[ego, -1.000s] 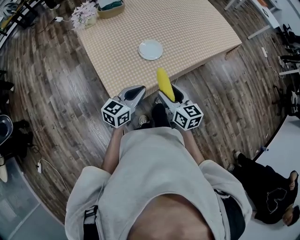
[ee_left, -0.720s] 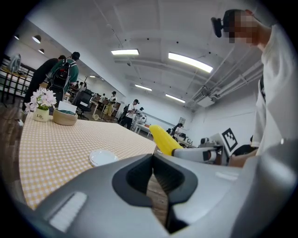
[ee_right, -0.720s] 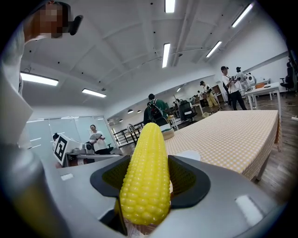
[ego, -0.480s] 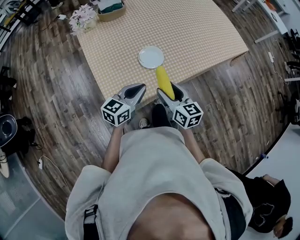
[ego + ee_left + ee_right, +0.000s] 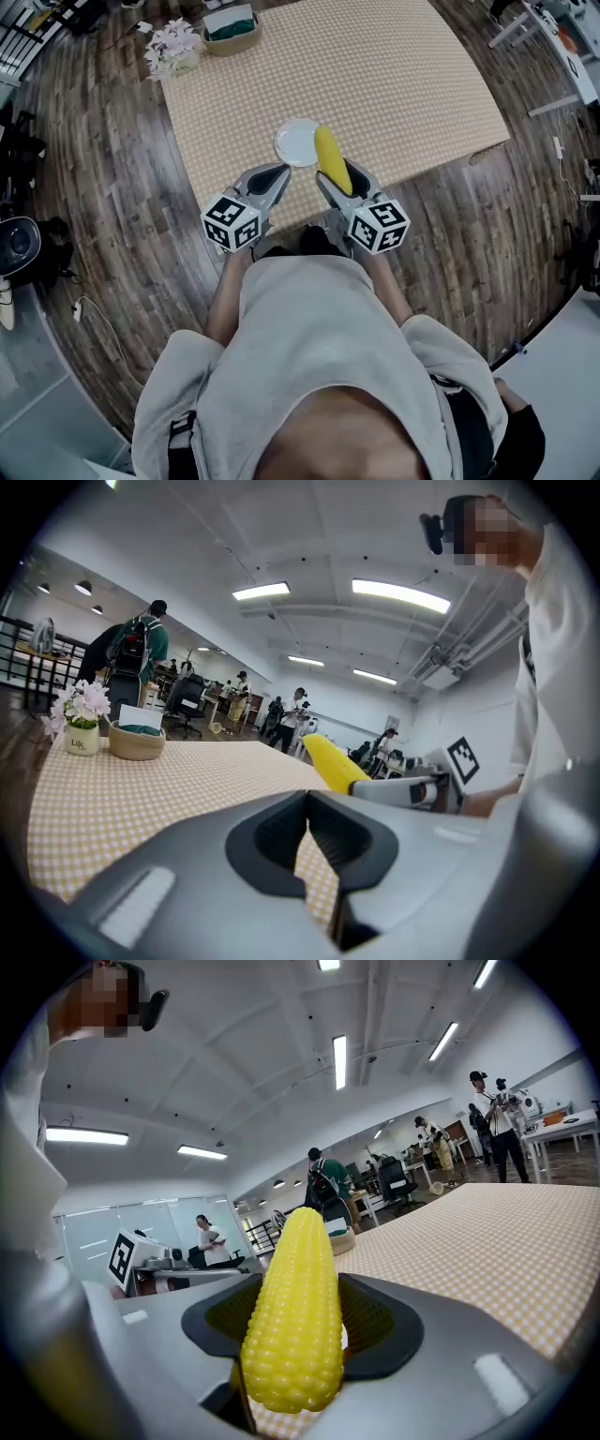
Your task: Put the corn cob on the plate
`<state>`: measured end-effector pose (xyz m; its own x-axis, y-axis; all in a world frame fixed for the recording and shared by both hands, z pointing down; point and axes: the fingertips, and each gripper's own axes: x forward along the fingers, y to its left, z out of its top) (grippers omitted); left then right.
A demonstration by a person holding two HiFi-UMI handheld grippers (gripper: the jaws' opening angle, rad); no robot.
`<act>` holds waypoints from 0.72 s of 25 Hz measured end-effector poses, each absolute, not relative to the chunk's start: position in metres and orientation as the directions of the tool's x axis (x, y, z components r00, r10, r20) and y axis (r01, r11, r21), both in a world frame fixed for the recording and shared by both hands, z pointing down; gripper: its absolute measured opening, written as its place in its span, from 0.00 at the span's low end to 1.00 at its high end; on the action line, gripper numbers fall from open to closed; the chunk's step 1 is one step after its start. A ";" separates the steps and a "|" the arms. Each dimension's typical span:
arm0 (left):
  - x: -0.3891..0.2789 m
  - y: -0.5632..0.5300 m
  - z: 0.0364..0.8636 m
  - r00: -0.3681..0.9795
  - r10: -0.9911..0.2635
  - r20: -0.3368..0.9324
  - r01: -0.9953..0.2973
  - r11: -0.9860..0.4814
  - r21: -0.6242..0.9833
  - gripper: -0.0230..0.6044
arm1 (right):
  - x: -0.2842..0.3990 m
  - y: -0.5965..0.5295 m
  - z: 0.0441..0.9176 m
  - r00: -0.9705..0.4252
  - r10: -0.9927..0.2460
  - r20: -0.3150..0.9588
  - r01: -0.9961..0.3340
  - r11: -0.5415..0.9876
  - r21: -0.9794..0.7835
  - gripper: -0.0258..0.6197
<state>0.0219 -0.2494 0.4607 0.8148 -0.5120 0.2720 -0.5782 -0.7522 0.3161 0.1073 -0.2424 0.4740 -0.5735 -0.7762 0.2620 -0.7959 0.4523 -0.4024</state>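
Corn cob (image 5: 332,161) in right gripper (image 5: 343,180) at plate's (image 5: 292,142) edge; basket (image 5: 231,28), flowers (image 5: 172,42) beyond.

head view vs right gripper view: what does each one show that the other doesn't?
Head view only: the whole plate, with the corn cob tip at its right edge; the wooden floor; the flowers.
Right gripper view only: the right gripper jaws closed on the cob's sides, seen up close; ceiling lights; people standing in the room.
Both: the cob, the checkered table, the left gripper.
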 end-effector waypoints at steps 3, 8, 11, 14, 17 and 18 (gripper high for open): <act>0.019 -0.260 0.463 0.793 -0.540 0.281 -0.608 -0.729 0.316 0.05 | 0.111 -0.259 0.473 -0.591 -0.764 0.258 -0.784 0.470 -0.405 0.44; 0.010 -0.270 0.470 0.779 -0.552 0.296 -0.626 -0.708 0.328 0.05 | 0.107 -0.274 0.479 -0.600 -0.755 0.264 -0.777 0.471 -0.418 0.44; 0.004 -0.281 0.470 0.784 -0.550 0.289 -0.621 -0.709 0.334 0.05 | 0.100 -0.282 0.483 -0.591 -0.757 0.278 -0.784 0.460 -0.417 0.44; -0.002 -0.286 0.474 0.787 -0.541 0.297 -0.617 -0.707 0.345 0.05 | 0.096 -0.281 0.489 -0.574 -0.763 0.299 -0.796 0.432 -0.425 0.44; -0.007 -0.291 0.485 0.787 -0.527 0.321 -0.616 -0.702 0.357 0.05 | 0.094 -0.284 0.498 -0.563 -0.760 0.325 -0.805 0.415 -0.424 0.44; -0.009 -0.290 0.491 0.786 -0.522 0.330 -0.617 -0.697 0.366 0.05 | 0.094 -0.284 0.502 -0.561 -0.757 0.335 -0.806 0.410 -0.427 0.44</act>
<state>-0.0091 -0.2899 0.4907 0.7862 -0.5224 0.3302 -0.6168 -0.6966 0.3665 0.0941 -0.2841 0.5022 -0.5615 -0.7568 0.3346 -0.8064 0.4096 -0.4265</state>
